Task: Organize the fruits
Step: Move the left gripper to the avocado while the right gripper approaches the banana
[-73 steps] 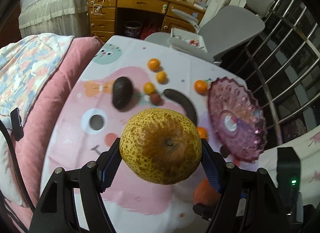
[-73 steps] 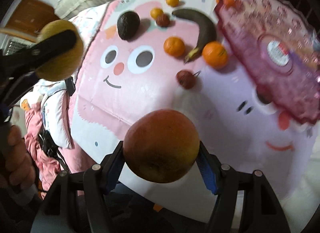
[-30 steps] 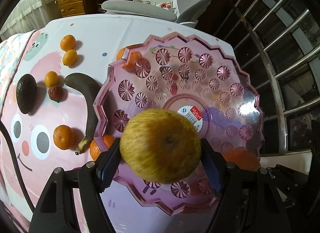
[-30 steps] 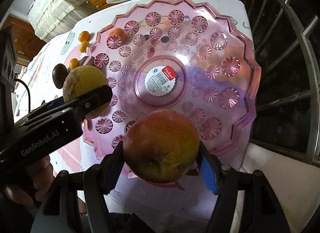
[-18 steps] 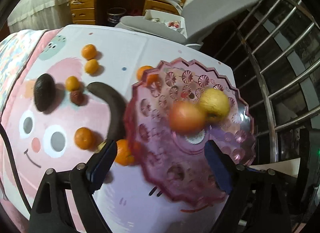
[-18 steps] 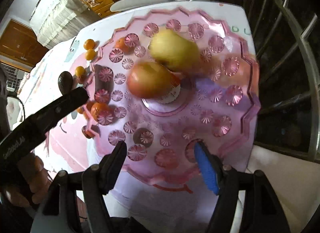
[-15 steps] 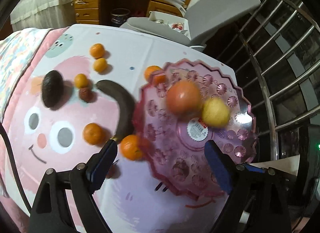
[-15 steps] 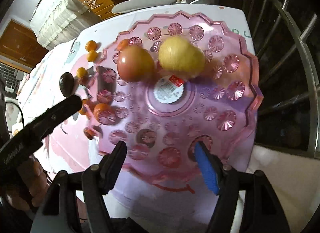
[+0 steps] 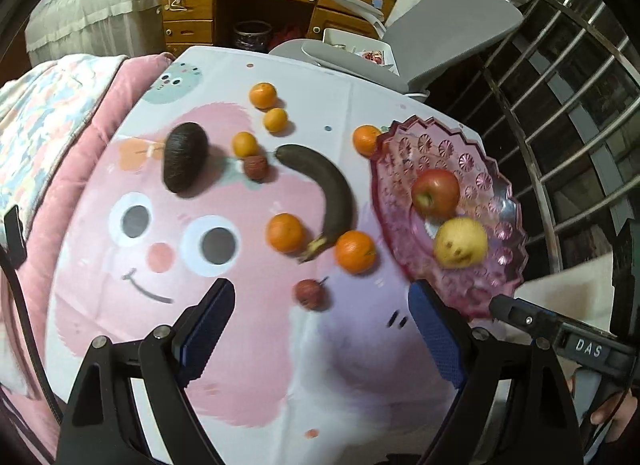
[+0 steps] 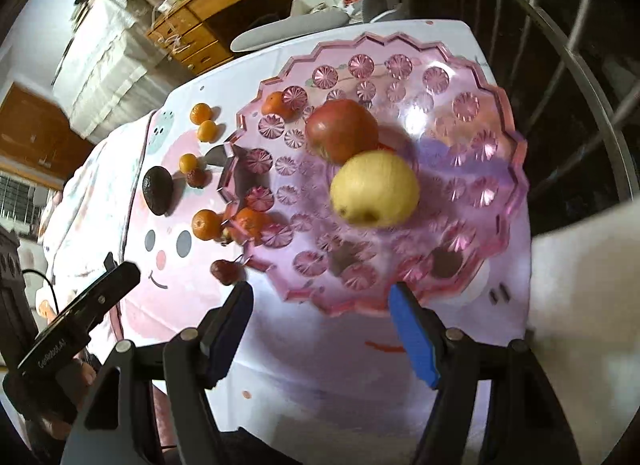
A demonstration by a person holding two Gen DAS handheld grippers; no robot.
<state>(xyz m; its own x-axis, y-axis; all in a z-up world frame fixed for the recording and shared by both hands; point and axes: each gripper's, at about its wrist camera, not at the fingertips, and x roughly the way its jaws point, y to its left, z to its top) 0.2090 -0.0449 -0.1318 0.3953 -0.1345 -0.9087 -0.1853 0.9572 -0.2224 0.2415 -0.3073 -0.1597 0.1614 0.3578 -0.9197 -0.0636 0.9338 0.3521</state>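
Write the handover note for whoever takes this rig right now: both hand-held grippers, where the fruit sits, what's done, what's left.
Left hand-held gripper: open, empty, above the tablecloth.
Right hand-held gripper: open, empty, at the near rim of the pink dish.
Done: red apple and yellow pear lie in the dish, side by side.
Left on the cloth: six oranges, from the far one to the one by the dish, with one against the dish's far rim; the dark banana; the avocado; two small reddish fruits and.
Next, probably: the reddish fruit nearest the left gripper.
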